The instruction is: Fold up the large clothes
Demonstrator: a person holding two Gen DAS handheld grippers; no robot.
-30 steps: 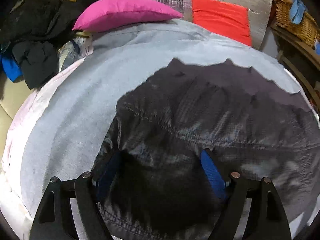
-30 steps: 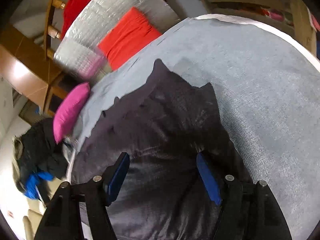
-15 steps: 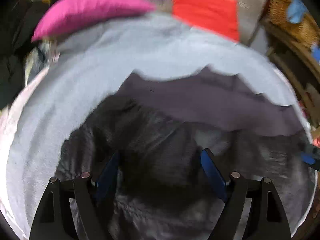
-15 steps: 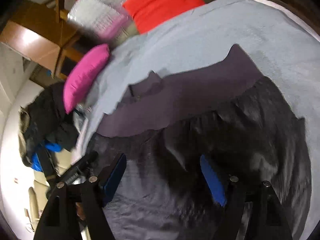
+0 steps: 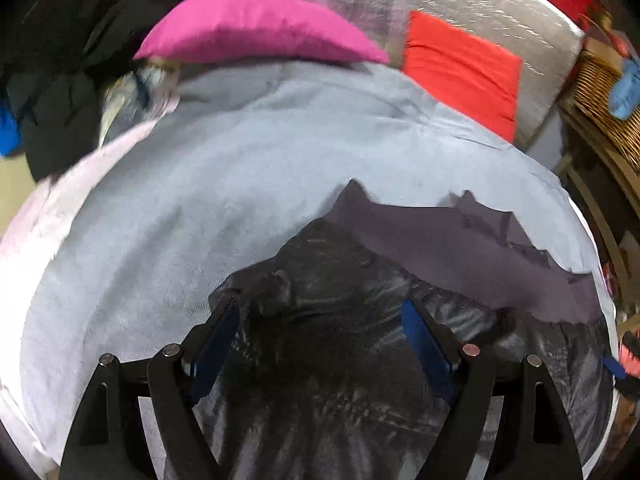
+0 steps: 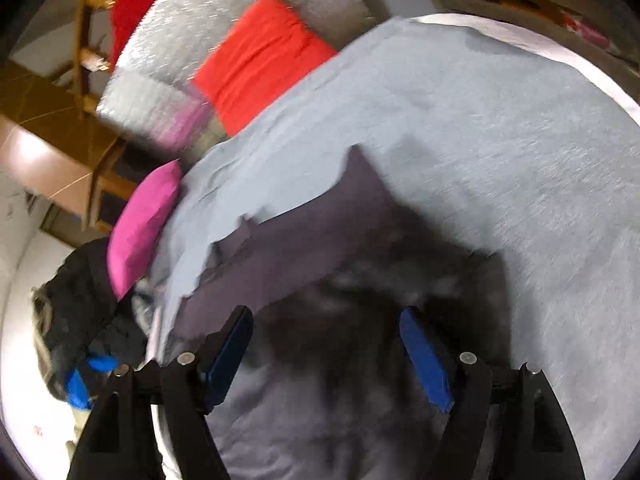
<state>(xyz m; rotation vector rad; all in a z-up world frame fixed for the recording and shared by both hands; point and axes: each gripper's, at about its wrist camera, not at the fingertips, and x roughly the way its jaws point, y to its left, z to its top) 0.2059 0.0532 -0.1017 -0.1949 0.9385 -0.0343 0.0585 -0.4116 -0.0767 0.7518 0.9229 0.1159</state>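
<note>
On the bed, left view: a dark garment [image 5: 360,320] is seen spread on the grey sheet [image 5: 240,184], lying directly ahead of and beneath the left gripper [image 5: 320,344].
Long axis, left view: the garment is stretched from beneath this gripper across toward the right edge, where a lighter purple layer [image 5: 460,240] is laid bare along the far side.
Left fingers: they are spread wide, with dark cloth seen between the blue pads [image 5: 424,344]; no pinch on it can be made out.
Other things, left view: a pink pillow [image 5: 256,28] and a red cushion [image 5: 460,68] are seen at the head of the bed, well apart from the garment.
On the bed, right view: the garment [image 6: 360,320] is seen blurred ahead of the right gripper [image 6: 324,348], running away to the left.
Right fingers: they are spread wide, with nothing pinched; cloth lies in the gap between them.
Nearer hand: neither is judged nearer; one end of the garment is covered by each.
</note>
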